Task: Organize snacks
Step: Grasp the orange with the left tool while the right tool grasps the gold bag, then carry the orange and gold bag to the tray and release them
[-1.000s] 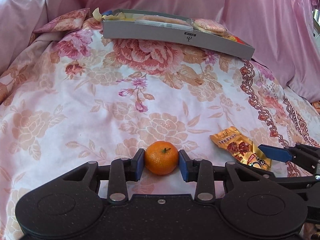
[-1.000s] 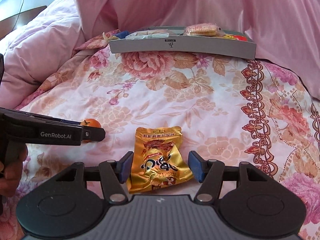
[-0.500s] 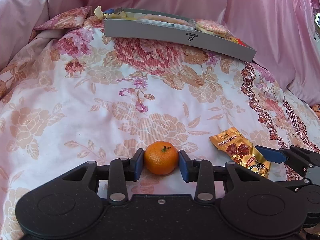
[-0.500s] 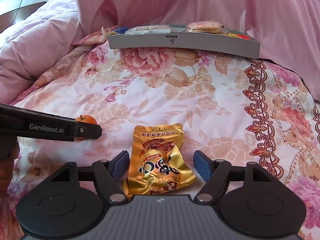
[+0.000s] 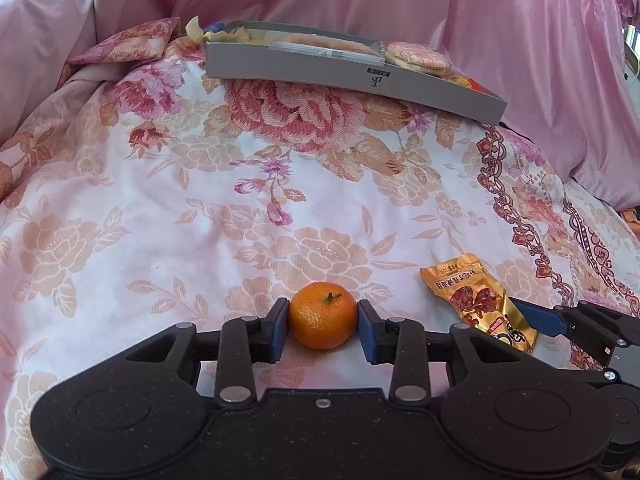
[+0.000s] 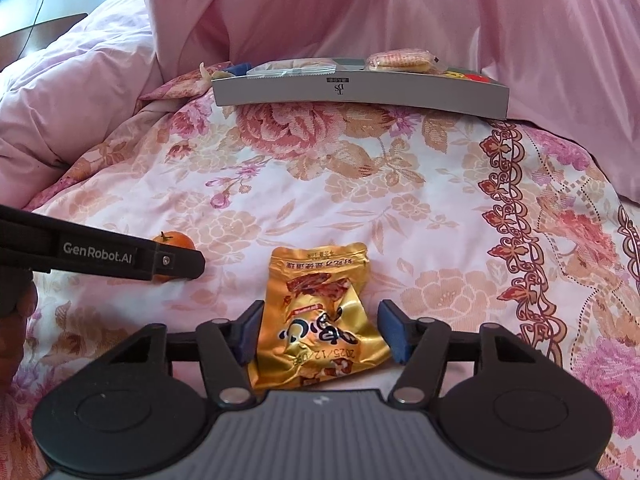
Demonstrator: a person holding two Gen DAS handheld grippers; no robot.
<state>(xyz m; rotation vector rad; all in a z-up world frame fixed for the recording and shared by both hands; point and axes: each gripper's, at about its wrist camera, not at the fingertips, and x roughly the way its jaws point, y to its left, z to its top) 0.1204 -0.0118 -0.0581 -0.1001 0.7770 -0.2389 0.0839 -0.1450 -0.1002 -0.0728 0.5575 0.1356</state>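
Observation:
A small orange mandarin [image 5: 322, 316] sits on the floral bedspread with my left gripper [image 5: 323, 330] shut on it, a blue pad pressed against each side. In the right wrist view the mandarin [image 6: 178, 239] peeks out behind that gripper's black finger [image 6: 120, 258]. A gold snack packet [image 6: 320, 312] lies flat between the jaws of my right gripper [image 6: 320, 334]. Those jaws are closing, and the pads stand at the packet's edges without squeezing it. From the left wrist view, the packet [image 5: 472, 300] lies to the right of the mandarin.
A shallow grey box [image 6: 360, 90] holding several wrapped snacks and biscuits rests at the far end of the bedspread [image 5: 200, 208]. Pink bedding [image 6: 80, 80] is piled behind it and to the left. A hand [image 6: 20, 316] holds the left gripper.
The right gripper's jaws widened around the gold packet, then narrowed again. The left gripper kept still with the mandarin in it.

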